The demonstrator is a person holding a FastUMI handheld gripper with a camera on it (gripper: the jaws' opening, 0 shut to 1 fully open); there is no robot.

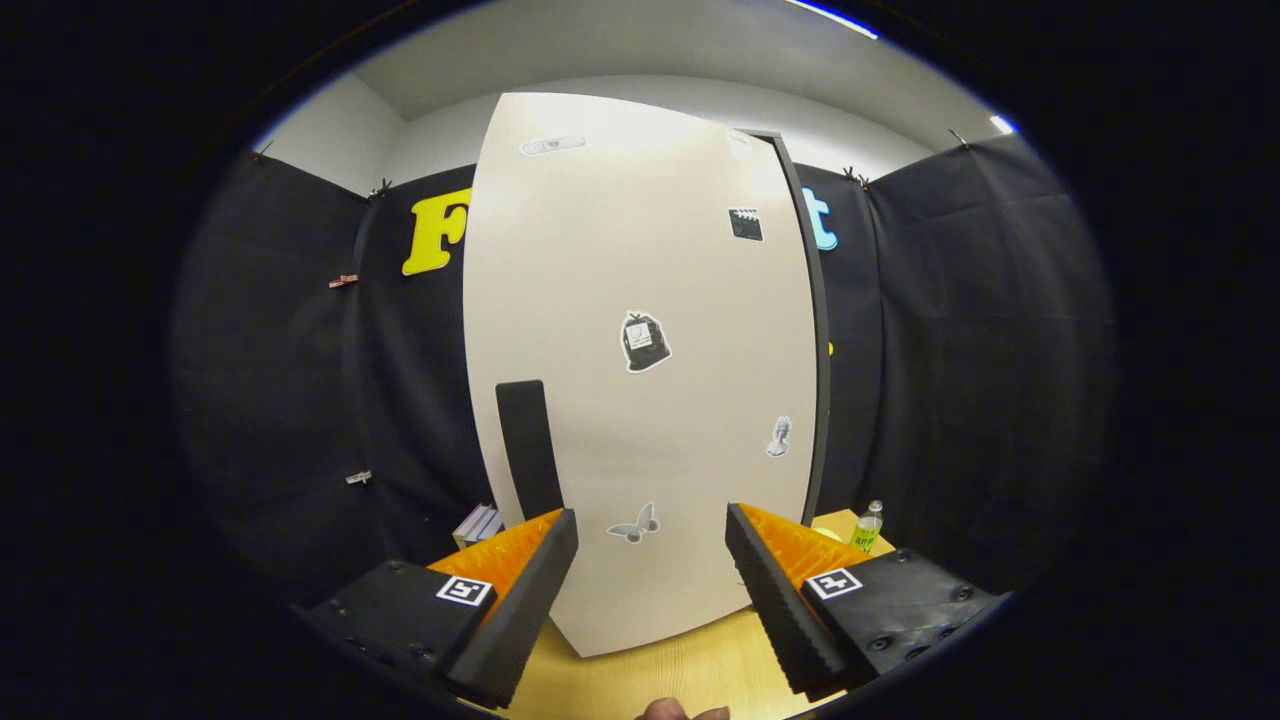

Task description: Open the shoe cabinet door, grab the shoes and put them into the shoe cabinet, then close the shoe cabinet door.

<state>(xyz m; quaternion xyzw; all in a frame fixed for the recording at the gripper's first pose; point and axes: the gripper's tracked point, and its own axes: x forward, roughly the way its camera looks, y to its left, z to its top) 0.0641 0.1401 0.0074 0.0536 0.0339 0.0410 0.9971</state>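
Shoe cabinet door (640,370), seemingly closed, stands just beyond the wide-open, empty hand-held gripper (651,540).

Bright overhead glare on the cabinet door (640,330); fisheye-bent edges.

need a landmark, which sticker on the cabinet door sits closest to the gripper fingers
The butterfly sticker, low on the door just ahead of the open gripper; the others sit higher.
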